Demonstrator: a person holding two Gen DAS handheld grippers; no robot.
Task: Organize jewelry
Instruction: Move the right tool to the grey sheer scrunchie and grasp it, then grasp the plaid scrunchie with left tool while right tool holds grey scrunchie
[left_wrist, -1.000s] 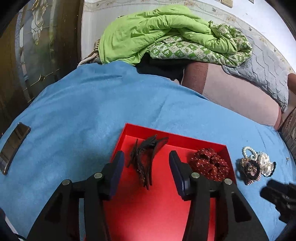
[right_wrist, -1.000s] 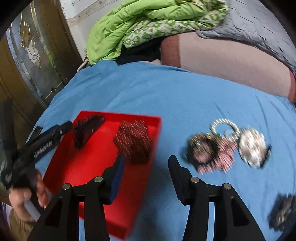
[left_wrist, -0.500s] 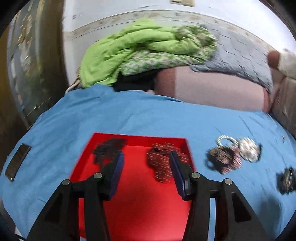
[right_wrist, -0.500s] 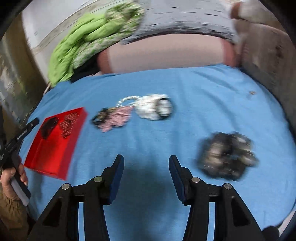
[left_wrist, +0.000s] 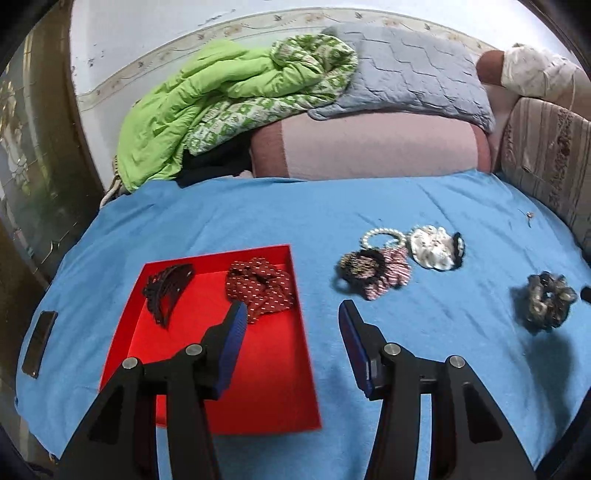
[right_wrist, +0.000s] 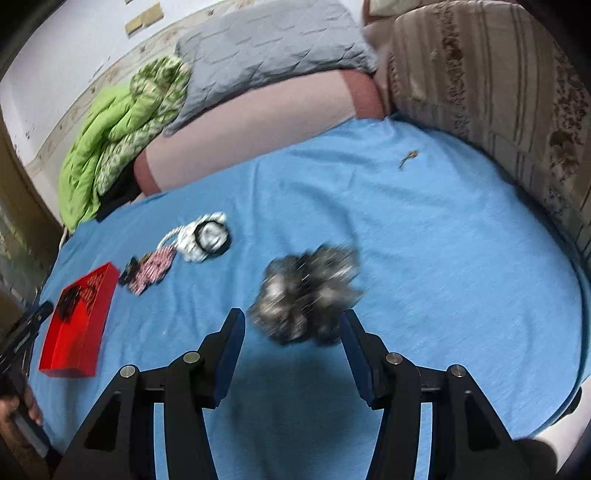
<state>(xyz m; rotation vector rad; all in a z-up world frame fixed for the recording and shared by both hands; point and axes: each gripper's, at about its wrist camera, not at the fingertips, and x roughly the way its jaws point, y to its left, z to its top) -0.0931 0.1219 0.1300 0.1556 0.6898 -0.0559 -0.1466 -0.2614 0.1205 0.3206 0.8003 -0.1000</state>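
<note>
The right tool (right_wrist: 291, 334) has swung from the red box (right_wrist: 79, 328) to the grey scrunchie (right_wrist: 306, 291), opening wider, empty. The left tool (left_wrist: 291, 332) stands apart, empty. Two pieces are boxed; several remain on the blue bed (right_wrist: 424, 240).

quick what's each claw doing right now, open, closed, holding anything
Left claw: open, empty, over the red tray's right edge.
Right claw: open, jaws just been widening, holding nothing; grey scrunchie lies just ahead.

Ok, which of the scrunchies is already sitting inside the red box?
The dark red scrunchie with white dots, beside the black hair claw in the red box. The others lie on the blue sheet.
</note>
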